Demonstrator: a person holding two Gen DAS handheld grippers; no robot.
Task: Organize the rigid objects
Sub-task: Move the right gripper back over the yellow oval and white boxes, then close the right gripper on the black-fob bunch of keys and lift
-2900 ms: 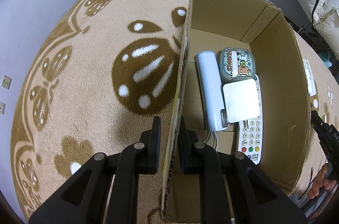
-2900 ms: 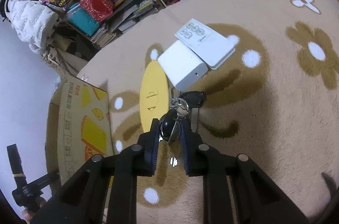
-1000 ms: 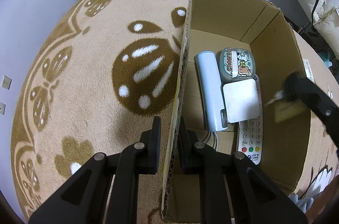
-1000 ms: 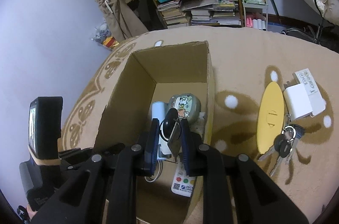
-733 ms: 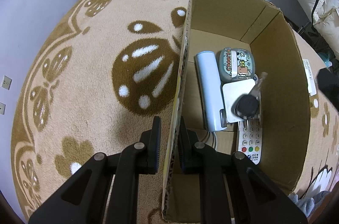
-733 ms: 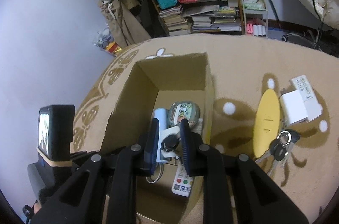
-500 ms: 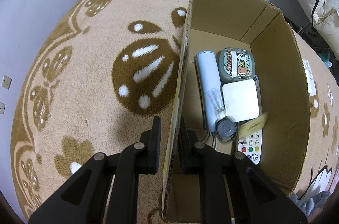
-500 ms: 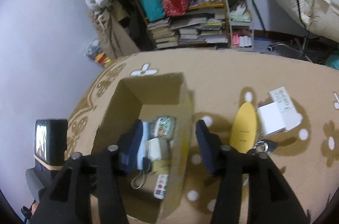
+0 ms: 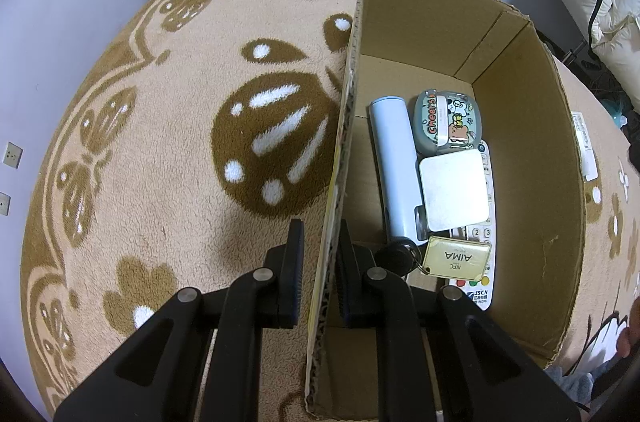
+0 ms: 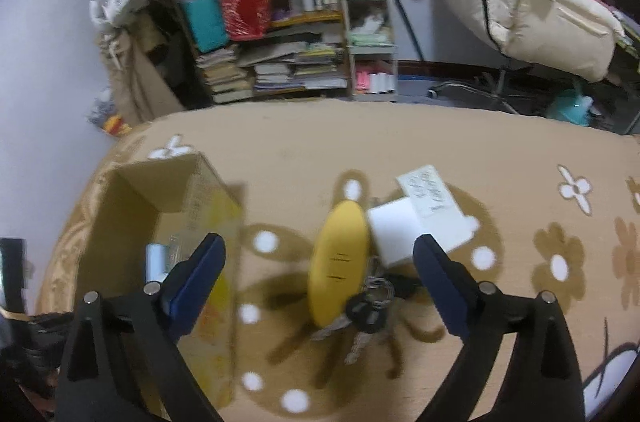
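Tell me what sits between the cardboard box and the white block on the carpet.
In the right wrist view, the yellow oval case lies between the cardboard box and the white block, beside the block.

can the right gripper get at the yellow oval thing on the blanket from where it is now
Probably yes: the right gripper is open and empty, and the yellow oval case lies uncovered between its fingers, though a key bunch touches its near end.

Even, soft indoor light from above on both views, no hard glare. The left wrist view is crisp: the cardboard box (image 9: pixel 532 126) throws a dull shadow onto the carpet (image 9: pixel 168 158) at its left wall. The right wrist view is smeared with motion blur, the yellow oval case (image 10: pixel 340 262) and keys (image 10: pixel 368 314) soft-edged. Fisheye bending curves everything, with dark corners.
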